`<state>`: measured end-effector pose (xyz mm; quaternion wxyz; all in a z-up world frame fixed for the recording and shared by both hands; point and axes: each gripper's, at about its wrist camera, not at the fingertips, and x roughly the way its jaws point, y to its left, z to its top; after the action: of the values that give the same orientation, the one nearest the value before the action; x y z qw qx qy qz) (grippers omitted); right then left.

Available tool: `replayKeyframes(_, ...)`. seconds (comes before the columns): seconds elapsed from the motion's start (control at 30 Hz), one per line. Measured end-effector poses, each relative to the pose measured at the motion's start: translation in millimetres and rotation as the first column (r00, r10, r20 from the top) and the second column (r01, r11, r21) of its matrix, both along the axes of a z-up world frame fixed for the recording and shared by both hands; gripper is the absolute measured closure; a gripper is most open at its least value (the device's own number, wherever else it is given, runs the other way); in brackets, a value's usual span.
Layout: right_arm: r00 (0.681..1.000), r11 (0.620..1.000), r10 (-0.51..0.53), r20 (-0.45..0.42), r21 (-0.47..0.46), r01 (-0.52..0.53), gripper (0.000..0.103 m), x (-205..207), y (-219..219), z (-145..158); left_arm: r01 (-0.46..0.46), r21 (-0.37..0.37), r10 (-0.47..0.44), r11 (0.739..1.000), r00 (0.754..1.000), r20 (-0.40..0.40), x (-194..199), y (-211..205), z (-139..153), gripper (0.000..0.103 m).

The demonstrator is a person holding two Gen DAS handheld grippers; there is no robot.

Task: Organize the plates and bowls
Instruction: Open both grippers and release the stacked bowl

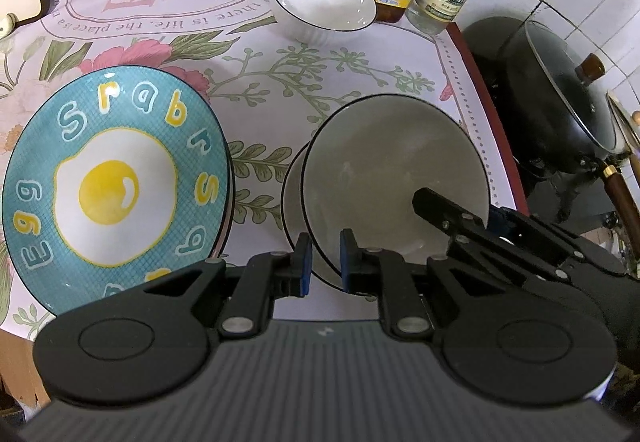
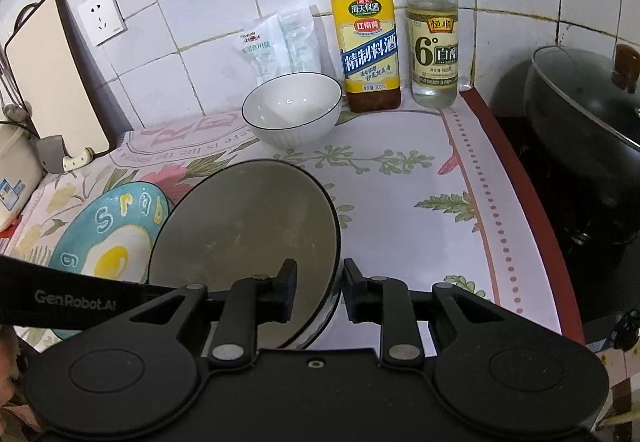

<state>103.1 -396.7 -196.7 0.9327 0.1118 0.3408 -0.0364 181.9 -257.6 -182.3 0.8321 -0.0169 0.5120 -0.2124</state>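
A grey bowl with a black rim is tilted above the floral tablecloth, nested over a second bowl beneath it. My left gripper is shut on its near rim. My right gripper is shut on the same grey bowl at its right rim; it also shows in the left wrist view. A blue egg-pattern plate lies to the left, also in the right wrist view. A white bowl stands at the back by the bottles, also in the right wrist view.
Two bottles and a salt bag stand against the tiled wall. A black wok with a glass lid sits on the stove at the right. A cutting board leans at the left.
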Motion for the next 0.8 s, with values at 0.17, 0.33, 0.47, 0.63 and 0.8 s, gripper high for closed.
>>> replayKeyframes(0.17,1.0,1.0,0.002,0.017,-0.008,-0.002,0.073,2.0,-1.0,-5.1,-0.023,0.01,0.023,1.0,1.0,0.016,0.1,1.5,1.5,0.09)
replayKeyframes(0.33,0.999,0.998,0.014,0.049,-0.067,-0.01,0.074,5.0,4.7,-7.5,-0.03,0.035,0.029,0.999,0.999,0.033,3.3,2.0,2.0,0.089)
replayKeyframes(0.47,0.998,0.999,0.007,0.055,-0.032,-0.005,0.074,5.4,-0.7,-9.0,-0.024,0.036,0.023,0.999,0.999,0.04,2.4,1.9,0.7,0.089)
replayKeyframes(0.63,0.996,1.0,-0.016,0.082,-0.003,0.016,0.074,-2.0,0.0,-7.5,-0.021,0.015,0.021,1.0,1.0,0.021,2.2,6.2,-1.5,0.087)
replayKeyframes(0.8,0.988,0.998,-0.041,0.146,0.053,0.033,0.073,-24.3,-2.9,7.4,-0.021,-0.001,0.021,1.0,0.999,0.029,-9.0,15.8,7.2,0.08)
